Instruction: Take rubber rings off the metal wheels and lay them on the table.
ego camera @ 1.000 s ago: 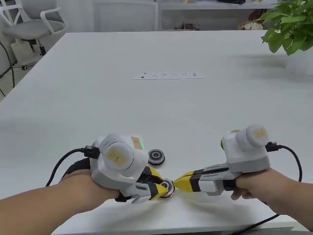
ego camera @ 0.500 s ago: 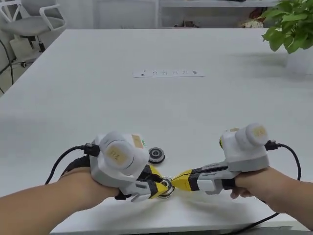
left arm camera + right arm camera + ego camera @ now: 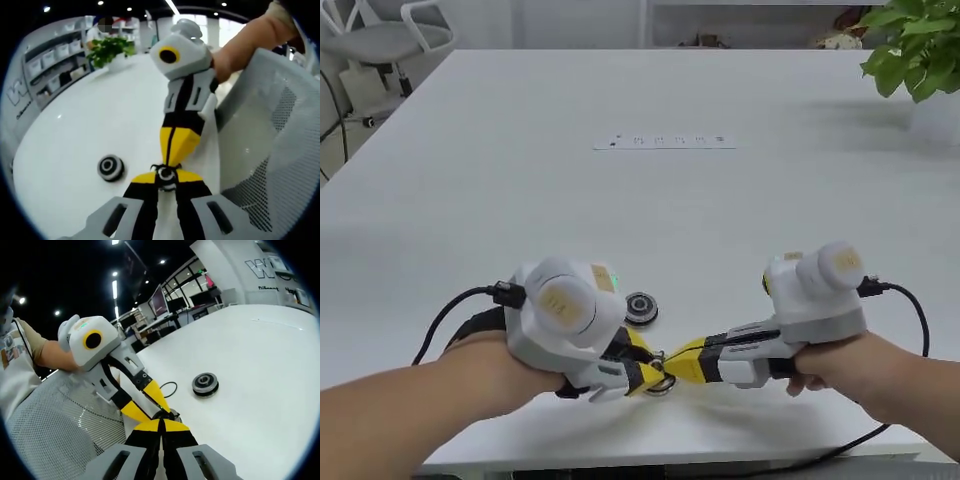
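My left gripper [image 3: 648, 375] is shut on a small metal wheel [image 3: 660, 383] just above the table's near edge. In the left gripper view the wheel [image 3: 165, 175] sits between the yellow tips of my left gripper [image 3: 165, 176]. My right gripper [image 3: 673, 362] meets it from the right, jaws shut on the thin black rubber ring [image 3: 162, 166] at the wheel's rim. In the right gripper view my right gripper [image 3: 161, 423] touches the wheel [image 3: 171, 415]. A second wheel [image 3: 640, 307] with its black ring on lies flat on the table just behind [image 3: 111, 167] [image 3: 205, 383].
The white table [image 3: 720, 230] stretches far ahead, with a row of flush sockets [image 3: 665, 142] at mid-depth. A potted plant [image 3: 915, 50] stands at the far right and an office chair [image 3: 380, 40] at the far left. Cables [image 3: 455, 310] trail from both grippers.
The two grippers have drawn slightly closer, and the right one's tips now sit right against the held wheel. The wheel on the table has not moved.
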{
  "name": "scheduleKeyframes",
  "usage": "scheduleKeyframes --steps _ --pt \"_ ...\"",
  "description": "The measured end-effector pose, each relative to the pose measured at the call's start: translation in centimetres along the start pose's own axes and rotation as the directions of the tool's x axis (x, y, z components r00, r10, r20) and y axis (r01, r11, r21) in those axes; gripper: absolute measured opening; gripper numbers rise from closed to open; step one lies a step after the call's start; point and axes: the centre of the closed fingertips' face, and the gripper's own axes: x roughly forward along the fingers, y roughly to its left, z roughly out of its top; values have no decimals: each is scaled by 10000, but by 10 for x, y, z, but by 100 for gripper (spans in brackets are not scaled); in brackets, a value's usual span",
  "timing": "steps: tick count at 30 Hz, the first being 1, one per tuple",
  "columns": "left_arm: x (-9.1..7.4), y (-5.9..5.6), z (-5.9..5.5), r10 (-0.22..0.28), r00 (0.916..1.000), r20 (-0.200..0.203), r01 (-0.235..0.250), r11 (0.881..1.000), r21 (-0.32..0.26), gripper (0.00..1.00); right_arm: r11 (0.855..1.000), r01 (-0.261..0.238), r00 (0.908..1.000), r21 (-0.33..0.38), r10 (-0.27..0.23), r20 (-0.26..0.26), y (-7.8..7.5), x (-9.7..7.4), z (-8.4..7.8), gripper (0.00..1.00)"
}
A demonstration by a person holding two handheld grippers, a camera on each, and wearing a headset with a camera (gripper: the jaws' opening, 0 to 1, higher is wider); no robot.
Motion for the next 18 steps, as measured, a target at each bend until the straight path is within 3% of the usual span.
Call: scheduleKeyframes --steps 2,4,5,6,10,18 --pt "0 0 0 -3 10000 8 3 10000 0 12 9999 -115 9999 48 115 36 2 1 1 0" --pt "0 0 1 6 10000 46 -6 10000 25 12 9988 -474 9983 100 470 347 14 2 9 0" --pt "0 0 1 10 10000 47 -10 10000 11 12 9983 -258 9996 -522 265 128 9 2 9 0" --pt "0 0 1 24 10000 65 -24 10000 15 12 9979 -213 9998 -612 216 36 8 3 8 0" --pt "-1 0 2 35 10000 76 -35 10000 -20 12 9970 81 10000 -772 -84 -33 0 1 2 0" --pt "0 0 3 105 9998 163 -103 9999 -92 13 9972 188 9998 -719 -188 3 -3 -2 1 0"
